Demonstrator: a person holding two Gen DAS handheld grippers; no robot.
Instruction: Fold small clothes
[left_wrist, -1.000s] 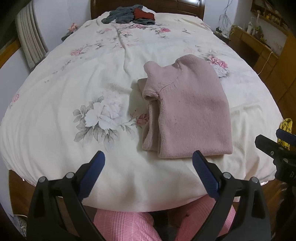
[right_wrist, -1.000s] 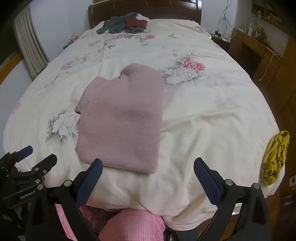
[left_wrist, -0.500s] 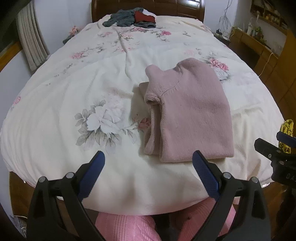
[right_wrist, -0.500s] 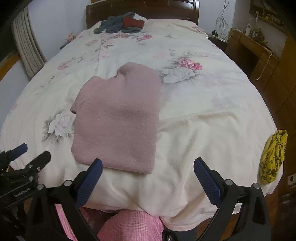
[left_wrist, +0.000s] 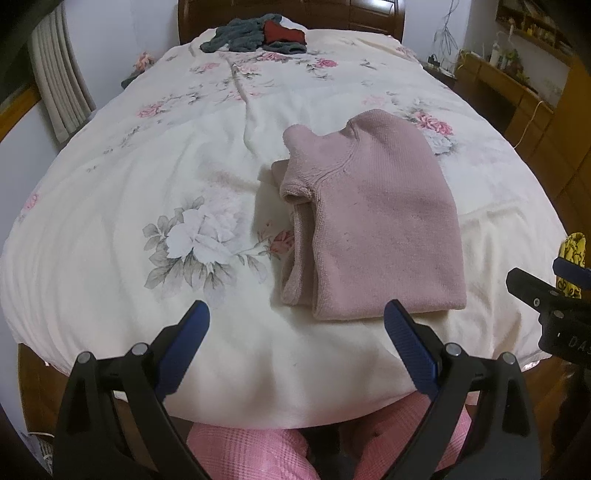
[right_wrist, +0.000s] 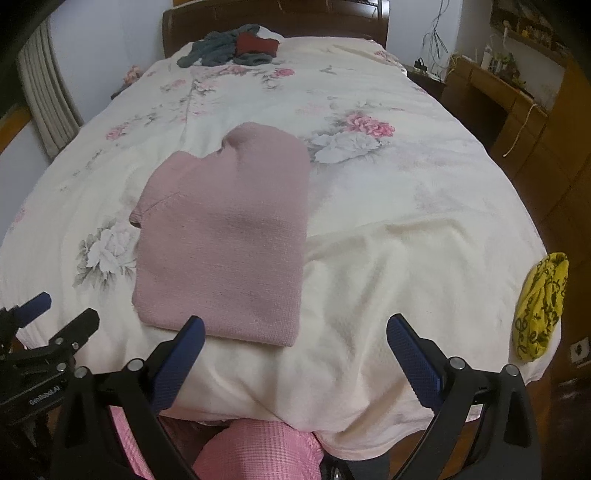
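Note:
A dusty-pink knit sweater (left_wrist: 373, 225) (right_wrist: 229, 236) lies folded lengthwise on the floral bed cover, collar toward the headboard and hem near the foot edge. My left gripper (left_wrist: 297, 328) hangs open over the foot of the bed, just short of the hem, holding nothing. In the right wrist view my right gripper (right_wrist: 295, 336) is open too, its left finger (right_wrist: 181, 354) in front of the sweater's near right corner. Each gripper shows at the edge of the other's view.
The cream floral bed cover (left_wrist: 147, 192) spans the bed. A heap of grey and red clothes (right_wrist: 232, 46) lies by the wooden headboard. A yellow patterned cloth (right_wrist: 541, 306) hangs at the bed's right corner. Wooden furniture (right_wrist: 517, 110) stands right. A person's pink-checked legs (left_wrist: 251, 458) are below.
Both grippers have drawn back slightly from the bed; the sweater looks a little farther off and has not moved. Both stay open.

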